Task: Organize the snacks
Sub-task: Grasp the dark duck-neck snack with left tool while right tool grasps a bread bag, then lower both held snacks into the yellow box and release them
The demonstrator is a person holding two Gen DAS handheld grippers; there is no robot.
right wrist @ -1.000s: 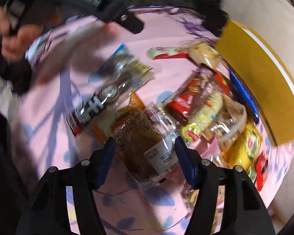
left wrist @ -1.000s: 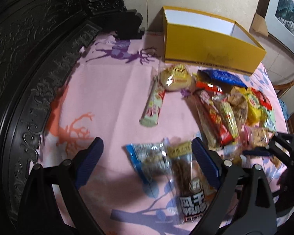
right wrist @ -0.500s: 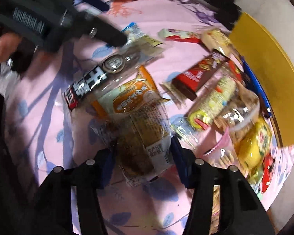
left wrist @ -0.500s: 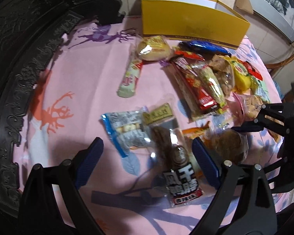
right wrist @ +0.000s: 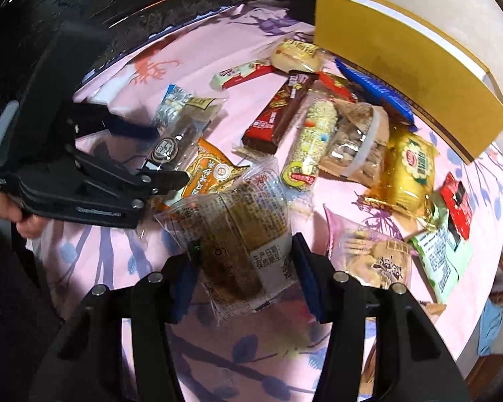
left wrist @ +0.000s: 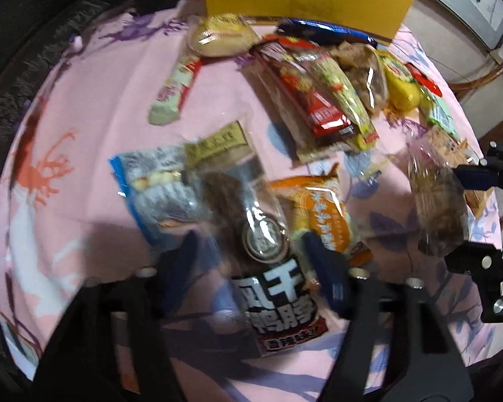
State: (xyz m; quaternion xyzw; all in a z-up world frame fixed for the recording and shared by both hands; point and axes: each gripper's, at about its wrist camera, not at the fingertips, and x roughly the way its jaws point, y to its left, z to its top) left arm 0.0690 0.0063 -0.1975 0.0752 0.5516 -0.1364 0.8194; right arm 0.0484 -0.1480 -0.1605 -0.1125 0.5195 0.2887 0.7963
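left gripper (left wrist: 251,254): jaws closing around the long clear pouch with black label (left wrist: 251,234); pouch between the pads, contact blurred, can't tell if pressed
right gripper (right wrist: 241,268): half-narrow, clamped on the clear-wrapped brown cake (right wrist: 238,244), both blue pads against the wrapper
pouch location: flat on pink tablecloth (left wrist: 94,127), between blue-white packet (left wrist: 154,184) and orange packet (left wrist: 322,211)
cake location: near table edge, just beside the orange packet
yellow box (right wrist: 402,67): far side of table, upright, open top
other snacks: loose pile in front of box
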